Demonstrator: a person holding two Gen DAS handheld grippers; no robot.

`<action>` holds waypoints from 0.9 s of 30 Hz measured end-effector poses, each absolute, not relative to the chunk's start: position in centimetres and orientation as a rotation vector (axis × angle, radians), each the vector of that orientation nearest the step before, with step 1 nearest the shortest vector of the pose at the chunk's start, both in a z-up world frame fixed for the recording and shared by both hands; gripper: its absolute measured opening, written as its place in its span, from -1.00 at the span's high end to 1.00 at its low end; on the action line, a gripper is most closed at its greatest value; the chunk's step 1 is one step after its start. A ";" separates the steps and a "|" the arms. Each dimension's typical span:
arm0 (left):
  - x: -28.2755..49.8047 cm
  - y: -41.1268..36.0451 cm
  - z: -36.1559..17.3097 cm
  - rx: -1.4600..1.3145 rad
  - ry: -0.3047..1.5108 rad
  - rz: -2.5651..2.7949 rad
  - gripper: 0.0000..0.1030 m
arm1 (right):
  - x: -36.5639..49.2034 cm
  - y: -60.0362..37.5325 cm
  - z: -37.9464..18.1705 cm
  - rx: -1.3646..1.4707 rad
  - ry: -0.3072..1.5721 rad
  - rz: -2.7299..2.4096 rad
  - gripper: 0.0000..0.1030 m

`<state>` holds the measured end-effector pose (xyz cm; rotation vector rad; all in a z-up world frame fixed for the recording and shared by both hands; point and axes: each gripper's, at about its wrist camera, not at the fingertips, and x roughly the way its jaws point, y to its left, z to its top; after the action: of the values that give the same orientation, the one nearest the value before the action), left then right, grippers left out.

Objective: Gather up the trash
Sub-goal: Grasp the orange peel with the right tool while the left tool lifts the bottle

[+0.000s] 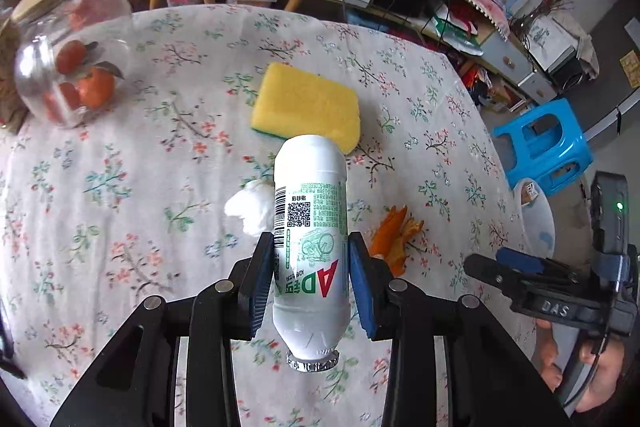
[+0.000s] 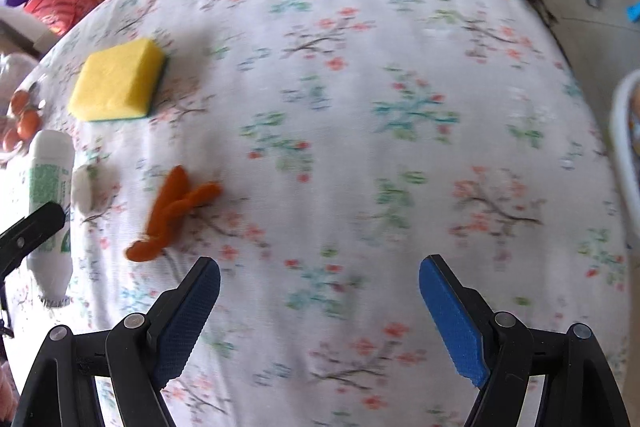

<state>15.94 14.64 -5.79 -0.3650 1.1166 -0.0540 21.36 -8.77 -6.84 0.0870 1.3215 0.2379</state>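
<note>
Now the left hand-held gripper (image 1: 308,277) is clamped on the white drink bottle (image 1: 309,227), its blue pads pressing the label on both sides, the foil-sealed mouth pointing back toward the camera and the rounded base away. The bottle looks lifted off the floral table (image 1: 120,187). Just left of the bottle lies a crumpled white tissue (image 1: 250,205), and just right of the pads a scrap of orange peel (image 1: 394,235); a yellow sponge (image 1: 308,105) sits farther ahead, and a glass jar of small oranges (image 1: 68,67) stands well off to the left.

The right hand-held gripper (image 2: 320,301) has its jaws wide apart with nothing between them, over bare cloth; the peel (image 2: 172,215) lies ahead and to its left. A pale container rim (image 2: 624,147) shows at its far right, possibly the bin, though I cannot tell.

To carry the bottle well, I would keep the squeeze steady and mid-body, since the smooth plastic could slip or pivot, and release only once it is squarely over the bin. The right one could line up on the peel meanwhile.
</note>
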 end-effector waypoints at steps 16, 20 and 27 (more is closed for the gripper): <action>10.4 19.9 -5.3 -0.403 1.081 -0.017 0.26 | 21.9 -1.6 -8.6 0.093 1.273 0.319 -0.67; 10.1 20.5 -5.7 -0.411 1.088 -0.008 0.26 | 21.9 -0.2 -9.6 0.060 1.241 0.293 -0.66; 9.6 20.9 -6.4 -0.402 1.107 0.000 0.26 | 20.9 1.3 -9.7 -0.085 1.170 0.257 -0.39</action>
<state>9.60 20.94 -6.39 -0.4019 1.1074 -0.0005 20.92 1.31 -9.69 -0.0852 1.1701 0.2569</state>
